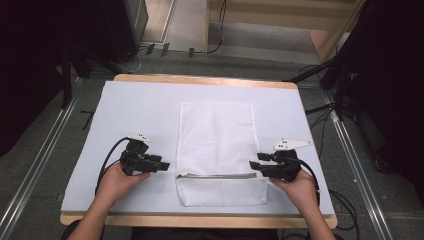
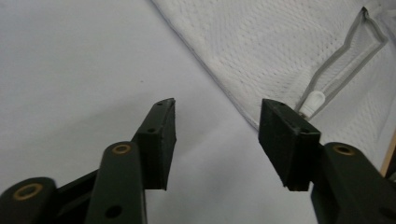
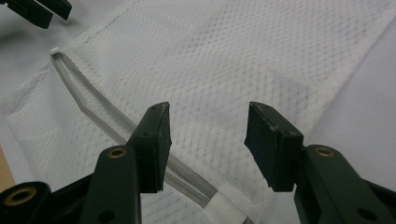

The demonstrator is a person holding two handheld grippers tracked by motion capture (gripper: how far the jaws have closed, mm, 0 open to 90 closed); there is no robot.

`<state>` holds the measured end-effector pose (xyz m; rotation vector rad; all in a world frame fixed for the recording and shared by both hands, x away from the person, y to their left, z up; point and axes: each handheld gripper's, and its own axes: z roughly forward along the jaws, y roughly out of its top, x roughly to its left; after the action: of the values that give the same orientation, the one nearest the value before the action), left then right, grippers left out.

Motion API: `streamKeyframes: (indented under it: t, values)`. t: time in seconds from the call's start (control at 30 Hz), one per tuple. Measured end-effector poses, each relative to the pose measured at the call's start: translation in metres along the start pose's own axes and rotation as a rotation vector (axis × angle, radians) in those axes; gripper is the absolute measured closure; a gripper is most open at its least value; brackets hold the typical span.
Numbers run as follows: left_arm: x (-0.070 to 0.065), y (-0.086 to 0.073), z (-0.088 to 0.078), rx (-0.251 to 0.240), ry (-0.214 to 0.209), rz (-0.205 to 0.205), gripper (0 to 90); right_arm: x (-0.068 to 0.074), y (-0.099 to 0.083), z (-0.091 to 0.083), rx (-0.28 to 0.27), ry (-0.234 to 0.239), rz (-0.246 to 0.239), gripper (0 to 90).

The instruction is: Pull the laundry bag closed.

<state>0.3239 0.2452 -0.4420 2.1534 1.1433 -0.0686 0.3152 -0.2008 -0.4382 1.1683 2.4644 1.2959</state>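
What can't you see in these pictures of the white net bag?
- Inside of the mesh bag: hidden by its own cloth, high view.
- Zipper end: covered by the right gripper fingers, right gripper view.
- Zipper pull: partly hidden by the left gripper fingers, left gripper view.
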Motion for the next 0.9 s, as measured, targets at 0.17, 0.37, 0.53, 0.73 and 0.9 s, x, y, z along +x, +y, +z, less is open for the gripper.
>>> streamKeyframes:
  t: [0.17, 0.37, 0.53, 0.73, 0.9]
  values:
    - [-0.005, -0.001, 0.001, -0.002, 0.005, 0.051, 52.8, 0.008, 0.006, 0.005, 0.003, 0.022, -0.014, 54.1]
    - [-0.005, 0.000, 0.001, -0.006, -0.002, 0.053, 52.5, 0.016, 0.011, 0.010, 0.011, 0.044, -0.032, 55.8]
    - [-0.003, 0.001, 0.001, 0.020, -0.017, 0.002, 49.7, 0.022, 0.017, 0.016, 0.021, 0.058, -0.047, 57.1]
    - [-0.002, 0.001, 0.000, 0.030, -0.022, -0.020, 49.1, 0.034, 0.026, 0.028, 0.036, 0.087, -0.084, 60.8]
    - [-0.003, 0.000, -0.001, 0.032, -0.026, -0.008, 54.1, 0.045, 0.032, 0.039, 0.053, 0.119, -0.114, 62.8]
